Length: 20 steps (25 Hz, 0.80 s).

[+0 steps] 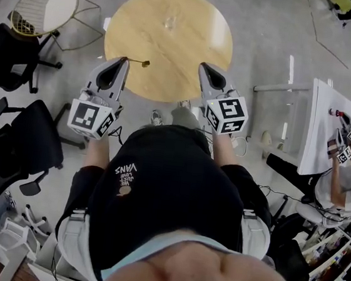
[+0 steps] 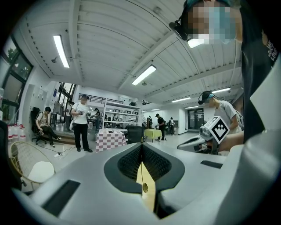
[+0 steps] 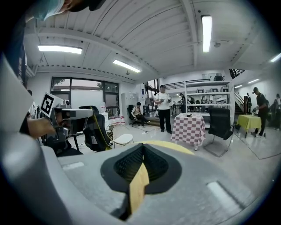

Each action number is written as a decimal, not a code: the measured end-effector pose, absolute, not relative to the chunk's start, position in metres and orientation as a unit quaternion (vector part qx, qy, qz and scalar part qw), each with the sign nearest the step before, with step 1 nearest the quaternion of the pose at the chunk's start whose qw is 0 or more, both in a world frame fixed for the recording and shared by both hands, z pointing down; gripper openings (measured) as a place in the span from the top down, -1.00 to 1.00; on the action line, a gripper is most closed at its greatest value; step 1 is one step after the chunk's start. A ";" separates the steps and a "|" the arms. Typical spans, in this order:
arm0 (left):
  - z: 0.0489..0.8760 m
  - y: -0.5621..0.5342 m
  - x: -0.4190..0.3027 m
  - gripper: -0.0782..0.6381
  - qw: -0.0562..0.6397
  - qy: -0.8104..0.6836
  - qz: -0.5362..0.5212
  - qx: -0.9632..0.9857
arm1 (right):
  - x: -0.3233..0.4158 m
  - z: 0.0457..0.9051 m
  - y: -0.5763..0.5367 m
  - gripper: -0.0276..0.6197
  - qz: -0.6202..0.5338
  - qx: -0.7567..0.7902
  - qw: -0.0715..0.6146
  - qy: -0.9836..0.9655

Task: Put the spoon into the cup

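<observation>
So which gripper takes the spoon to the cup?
Left. The left gripper looks shut on the spoon by its handle. The right gripper is shut and empty. The cup stands farther in on the table.

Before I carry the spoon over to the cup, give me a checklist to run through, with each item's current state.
1. Left gripper jaws shut on the thin gold metal spoon: ok.
2. Clear glass cup upright on the round wooden table: cannot tell.
3. Tabletop bare between spoon and cup: ok.
4. Right gripper empty, jaws shut, away from cup: ok.
5. Spoon above cup: not ok, it is near the table's edge.
</observation>
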<state>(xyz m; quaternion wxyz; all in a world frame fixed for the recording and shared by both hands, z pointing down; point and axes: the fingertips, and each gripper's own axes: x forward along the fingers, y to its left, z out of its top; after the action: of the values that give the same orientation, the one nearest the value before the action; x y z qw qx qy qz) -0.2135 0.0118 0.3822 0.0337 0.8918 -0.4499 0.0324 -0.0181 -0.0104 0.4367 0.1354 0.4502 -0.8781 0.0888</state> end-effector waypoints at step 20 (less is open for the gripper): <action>0.378 -0.070 -0.182 0.74 0.033 -0.489 0.040 0.871 | -0.005 0.438 -0.111 0.92 0.085 0.388 0.142 -0.907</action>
<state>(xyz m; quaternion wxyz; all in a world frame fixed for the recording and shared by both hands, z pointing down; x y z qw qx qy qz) -0.1820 -0.0700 0.3784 0.0332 0.8709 -0.4887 0.0402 -0.0050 -0.1109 0.4377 0.1420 0.3879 -0.9067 0.0854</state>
